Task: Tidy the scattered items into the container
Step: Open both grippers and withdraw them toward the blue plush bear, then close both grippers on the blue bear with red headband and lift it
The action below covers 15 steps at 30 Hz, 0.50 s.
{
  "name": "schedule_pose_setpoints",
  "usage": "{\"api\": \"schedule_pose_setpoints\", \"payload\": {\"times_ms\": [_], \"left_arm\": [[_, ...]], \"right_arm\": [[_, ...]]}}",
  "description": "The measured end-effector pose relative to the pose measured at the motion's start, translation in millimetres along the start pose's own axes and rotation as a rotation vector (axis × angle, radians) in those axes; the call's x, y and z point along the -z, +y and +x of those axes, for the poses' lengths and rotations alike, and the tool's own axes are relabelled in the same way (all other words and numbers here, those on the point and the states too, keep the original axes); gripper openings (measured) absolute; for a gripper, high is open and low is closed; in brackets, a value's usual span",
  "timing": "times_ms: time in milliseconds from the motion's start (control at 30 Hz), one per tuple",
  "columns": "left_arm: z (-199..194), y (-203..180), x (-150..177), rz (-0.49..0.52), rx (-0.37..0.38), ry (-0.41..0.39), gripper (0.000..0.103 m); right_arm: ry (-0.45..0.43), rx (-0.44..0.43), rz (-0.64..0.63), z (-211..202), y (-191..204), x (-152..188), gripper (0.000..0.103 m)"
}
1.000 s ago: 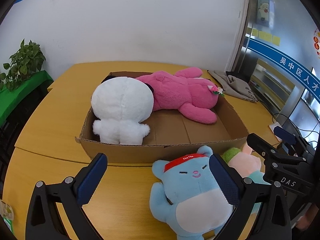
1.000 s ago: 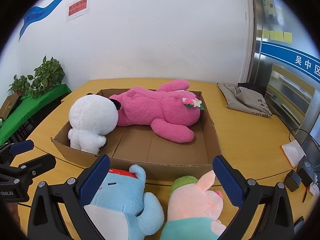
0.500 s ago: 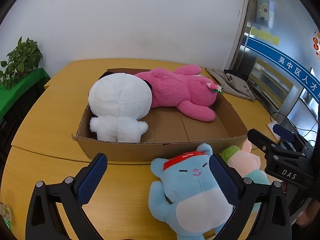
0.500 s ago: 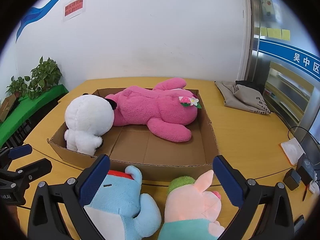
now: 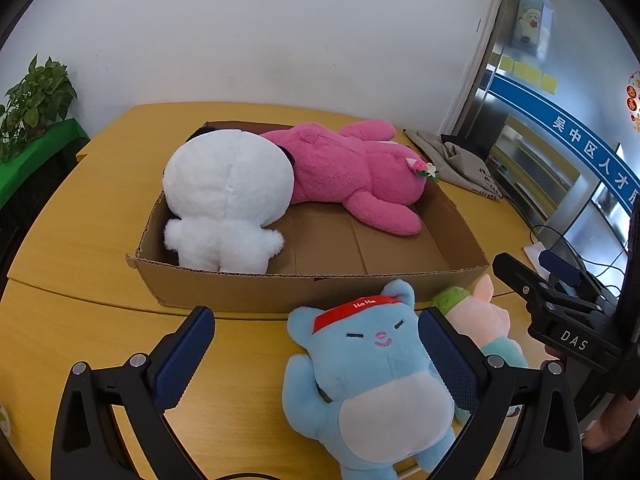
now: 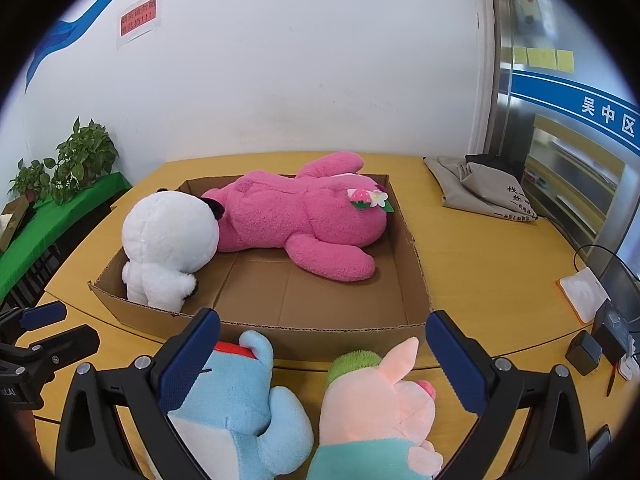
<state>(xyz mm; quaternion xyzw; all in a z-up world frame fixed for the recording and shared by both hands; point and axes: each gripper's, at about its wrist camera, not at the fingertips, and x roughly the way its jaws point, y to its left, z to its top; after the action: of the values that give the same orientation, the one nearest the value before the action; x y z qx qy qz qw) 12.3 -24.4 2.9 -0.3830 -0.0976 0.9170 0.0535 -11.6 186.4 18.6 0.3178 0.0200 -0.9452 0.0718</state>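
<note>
1. The blue plush lies face up on the yellow table, head toward 12 o'clock at the cardboard box, long axis running 6 to 12.
2. The pink pig plush lies at its 3 o'clock, touching it, head also toward the box.
3. In the box, the pink bear stretches 9 to 3; the white plush sits at 9.
4. The left gripper and the right gripper are both spread wide, holding nothing.
5. A white wall stands behind; a potted plant sits at 9 o'clock.
</note>
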Motion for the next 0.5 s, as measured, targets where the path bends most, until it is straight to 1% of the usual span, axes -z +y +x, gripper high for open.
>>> {"api": "schedule_pose_setpoints", "payload": {"times_ms": [167, 333, 400, 500], "left_arm": [[3, 0, 1, 0.000, -0.002, 0.010, 0.103], [10, 6, 4, -0.022, 0.039, 0.043, 0.103], [15, 9, 5, -0.032, 0.047, 0.057, 0.103], [28, 15, 8, -0.065, 0.081, 0.100, 0.103]], "right_arm": [[0.005, 0.006, -0.001, 1, -1, 2, 0.103], [0.023, -0.015, -0.001, -1, -9, 12, 0.103], [0.048, -0.050, 0.002, -3, -13, 21, 0.103], [0.102, -0.177, -0.021, -8, -8, 40, 0.103]]}}
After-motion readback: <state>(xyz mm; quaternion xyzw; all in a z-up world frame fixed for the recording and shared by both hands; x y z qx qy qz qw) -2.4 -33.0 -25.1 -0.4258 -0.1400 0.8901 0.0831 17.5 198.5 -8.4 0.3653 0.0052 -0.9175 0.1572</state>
